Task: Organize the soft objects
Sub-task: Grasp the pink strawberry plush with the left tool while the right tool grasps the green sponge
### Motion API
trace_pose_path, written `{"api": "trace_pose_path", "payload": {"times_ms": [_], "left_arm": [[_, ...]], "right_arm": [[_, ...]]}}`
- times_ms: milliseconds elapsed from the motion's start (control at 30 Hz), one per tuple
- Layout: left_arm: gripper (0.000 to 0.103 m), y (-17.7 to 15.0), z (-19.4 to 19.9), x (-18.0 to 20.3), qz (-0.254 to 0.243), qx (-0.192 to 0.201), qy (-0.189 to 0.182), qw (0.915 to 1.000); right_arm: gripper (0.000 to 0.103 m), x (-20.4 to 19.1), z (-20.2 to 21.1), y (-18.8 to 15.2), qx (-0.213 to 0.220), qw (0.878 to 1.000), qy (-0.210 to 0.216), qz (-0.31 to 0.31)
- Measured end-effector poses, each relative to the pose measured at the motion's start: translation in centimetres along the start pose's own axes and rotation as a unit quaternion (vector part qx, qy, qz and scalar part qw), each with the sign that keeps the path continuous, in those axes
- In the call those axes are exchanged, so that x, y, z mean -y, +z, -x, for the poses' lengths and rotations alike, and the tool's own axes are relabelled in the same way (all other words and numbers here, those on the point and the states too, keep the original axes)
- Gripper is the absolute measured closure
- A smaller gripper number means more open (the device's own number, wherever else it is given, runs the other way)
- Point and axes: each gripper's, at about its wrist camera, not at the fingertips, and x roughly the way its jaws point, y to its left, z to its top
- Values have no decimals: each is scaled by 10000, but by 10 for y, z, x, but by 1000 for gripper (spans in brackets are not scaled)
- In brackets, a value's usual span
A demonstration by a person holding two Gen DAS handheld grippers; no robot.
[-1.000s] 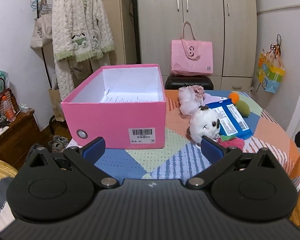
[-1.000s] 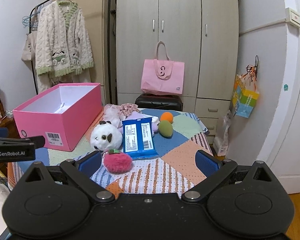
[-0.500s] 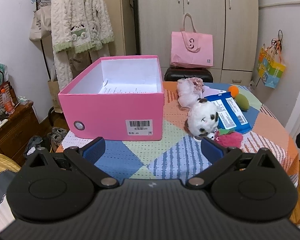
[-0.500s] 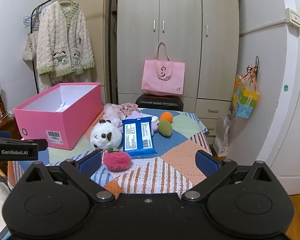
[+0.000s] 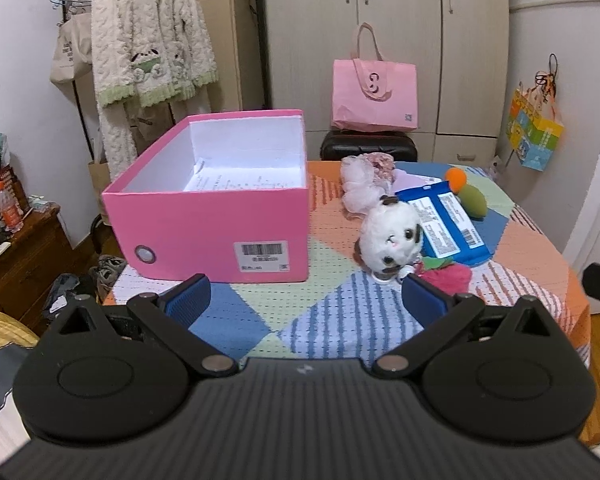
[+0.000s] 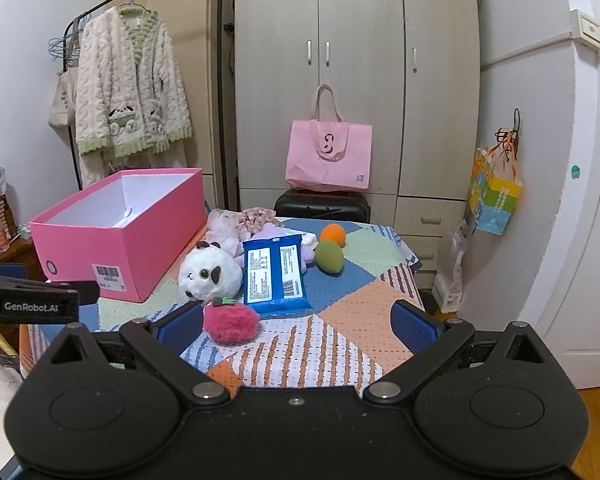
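Through the left wrist camera we see our left gripper (image 5: pixel 306 294) held above the near edge of the patchwork tablecloth (image 5: pixel 332 320), its blue-padded jaws wide apart with nothing between them. Just ahead sits the open pink box (image 5: pixel 216 224) (a sheet of printed paper lies on its white floor). To the box's right, apart from it, the white plush toy (image 5: pixel 390 246) sits upright, with the pink pompom (image 5: pixel 448 276) touching its lower right side. The blue packet (image 5: pixel 444 226) lies flat just behind the plush, a frilly pale-pink fabric piece (image 5: pixel 362 184) lies farther back, and an orange ball (image 5: pixel 455 178) and green egg-shaped sponge (image 5: pixel 473 200) rest beside each other near the far right edge.

From the right wrist camera, our right gripper (image 6: pixel 296 326) hovers over the striped near corner of the tablecloth (image 6: pixel 340 304), jaws likewise spread and holding nothing. The pompom (image 6: pixel 231 322) lies just beyond its left finger (we cannot tell whether they touch), in front of the plush toy (image 6: pixel 210 274). The packet (image 6: pixel 274 276) lies right of the plush, the sponge (image 6: pixel 329 257) and ball (image 6: pixel 333 235) beyond it. The box (image 6: pixel 120 232) stands at the left, and the left gripper (image 6: pixel 32 300) pokes in from the left edge.
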Motion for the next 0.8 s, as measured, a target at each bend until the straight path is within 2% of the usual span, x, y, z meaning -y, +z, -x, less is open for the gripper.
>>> {"api": "trace_pose_path", "payload": {"times_ms": [267, 467, 600, 667, 800], "left_arm": [[0, 12, -7, 16, -205, -54, -153, 9997], [0, 21, -24, 23, -177, -126, -298, 9993], [0, 22, -37, 26, -34, -22, -564, 9984], [0, 22, -42, 28, 24, 74, -736, 9973], [0, 17, -55, 39, -191, 158, -997, 9947]], "right_arm": [[1, 6, -6, 10, 175, 9992, 343, 125], [1, 22, -18, 20, 304, 9986, 422, 112], [1, 39, -36, 26, 276, 9982, 528, -30], [1, 49, -46, 25, 407, 9969, 662, -144], [1, 62, -65, 22, 627, 9937, 906, -217]]}}
